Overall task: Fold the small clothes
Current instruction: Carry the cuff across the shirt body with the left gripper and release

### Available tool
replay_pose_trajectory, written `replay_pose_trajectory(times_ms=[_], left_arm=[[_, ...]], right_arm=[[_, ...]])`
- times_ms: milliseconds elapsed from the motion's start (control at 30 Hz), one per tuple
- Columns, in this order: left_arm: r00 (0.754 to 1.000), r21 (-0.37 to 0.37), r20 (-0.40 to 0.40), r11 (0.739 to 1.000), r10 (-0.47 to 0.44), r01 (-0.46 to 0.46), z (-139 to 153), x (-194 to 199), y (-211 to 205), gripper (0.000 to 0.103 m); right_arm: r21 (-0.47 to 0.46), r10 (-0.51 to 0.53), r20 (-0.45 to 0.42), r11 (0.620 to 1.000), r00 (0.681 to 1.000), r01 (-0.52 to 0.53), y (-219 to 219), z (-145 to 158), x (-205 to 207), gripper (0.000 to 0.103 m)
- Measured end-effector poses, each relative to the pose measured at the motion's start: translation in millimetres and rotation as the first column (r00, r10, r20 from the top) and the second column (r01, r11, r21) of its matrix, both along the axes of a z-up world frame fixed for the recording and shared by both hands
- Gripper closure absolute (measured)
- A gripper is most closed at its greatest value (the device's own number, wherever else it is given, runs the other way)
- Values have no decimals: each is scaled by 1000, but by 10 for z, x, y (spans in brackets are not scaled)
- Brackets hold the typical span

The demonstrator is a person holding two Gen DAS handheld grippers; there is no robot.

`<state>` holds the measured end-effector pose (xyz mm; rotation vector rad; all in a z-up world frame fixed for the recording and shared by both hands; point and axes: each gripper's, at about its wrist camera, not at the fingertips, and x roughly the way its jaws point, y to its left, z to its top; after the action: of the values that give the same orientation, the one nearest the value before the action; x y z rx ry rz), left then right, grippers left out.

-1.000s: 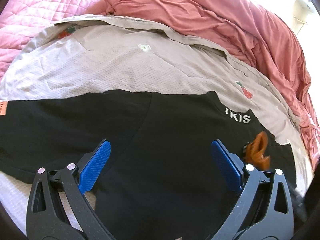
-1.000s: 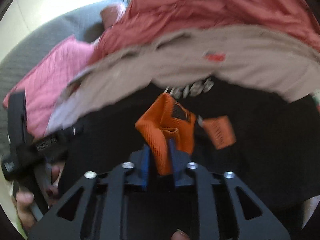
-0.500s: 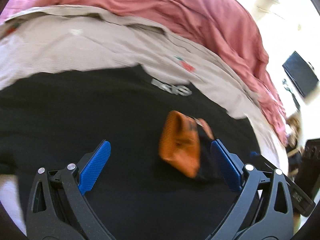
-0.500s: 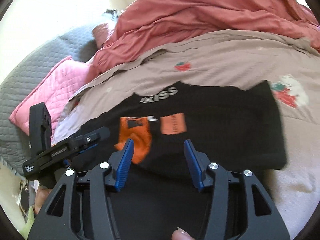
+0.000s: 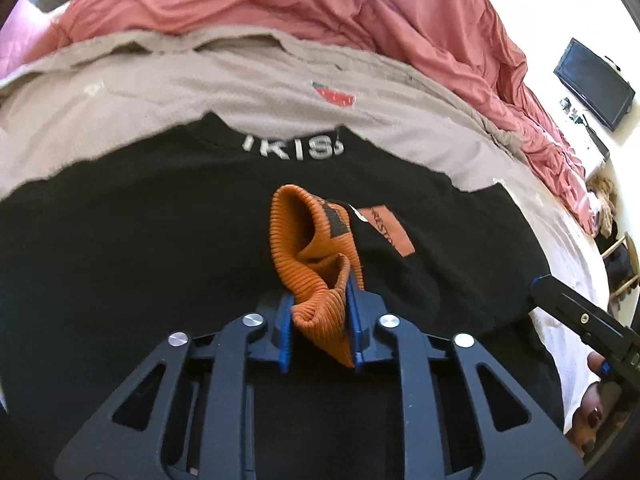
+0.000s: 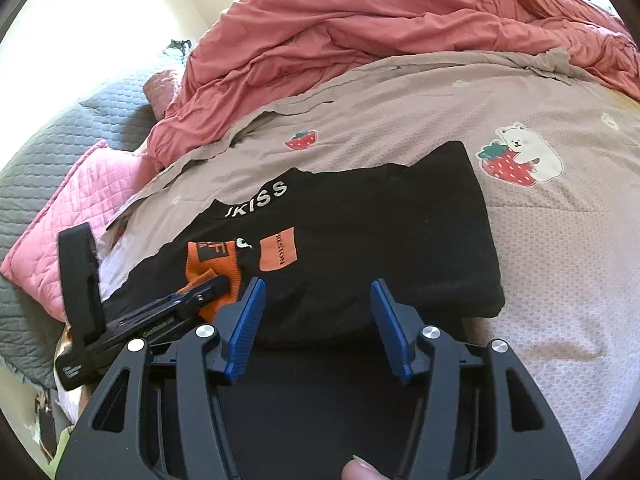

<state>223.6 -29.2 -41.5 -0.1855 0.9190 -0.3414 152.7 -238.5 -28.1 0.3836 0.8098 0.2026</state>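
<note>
A black garment (image 5: pixel 160 240) with white lettering lies folded on the bed, also seen in the right wrist view (image 6: pixel 380 220). Its orange ribbed cuff (image 5: pixel 308 240) stands bunched up from the cloth. My left gripper (image 5: pixel 318 300) is closing, and its blue pads press on the cuff from both sides. The right wrist view shows that left gripper (image 6: pixel 216 284) gripping the orange cuff (image 6: pixel 212 258) at the garment's left end. My right gripper (image 6: pixel 316 292) hovers over the garment's near edge, its jaws opening with nothing between them. Its black frame (image 5: pixel 576 316) shows at the right, held by a hand.
The garment rests on a beige sheet (image 5: pixel 240 84) printed with strawberries and a bear (image 6: pixel 520 156). A rumpled red blanket (image 5: pixel 320 4) is heaped behind it. A pink quilted pillow (image 6: pixel 80 200) and grey quilt (image 6: pixel 60 128) lie left. A dark monitor (image 5: pixel 592 84) stands far right.
The right gripper let go of the orange cuff, opened and drew back to the right. The left gripper swung over to the cuff and shut on it.
</note>
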Motion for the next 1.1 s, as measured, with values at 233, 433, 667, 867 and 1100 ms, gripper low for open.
replay_pose_trajectory(times_ms=[233,433,667,867,1100], left_arm=[[984,-44,92,987,156,-152,347,-63,649,93],[970,-83,9,967,243,-242,291,-115,1135,93],[953,-112,-12,946,303,-303,305,-188,1421,90],[972,-193,-2,953,237,-233,356,-199,1395,79],[974,-36,-99,978,202,-206,-21,-49,1011,60]], right_arm=[[-15,20,0,1000,1000,-20,75,6,7,49],[-92,15,-30,996,999,-18,216,-41,71,49],[-138,2,-34,990,999,-6,303,-8,206,49],[-195,7,-42,981,999,-15,413,-33,318,49],[-194,3,-78,981,997,-18,427,-146,364,49]])
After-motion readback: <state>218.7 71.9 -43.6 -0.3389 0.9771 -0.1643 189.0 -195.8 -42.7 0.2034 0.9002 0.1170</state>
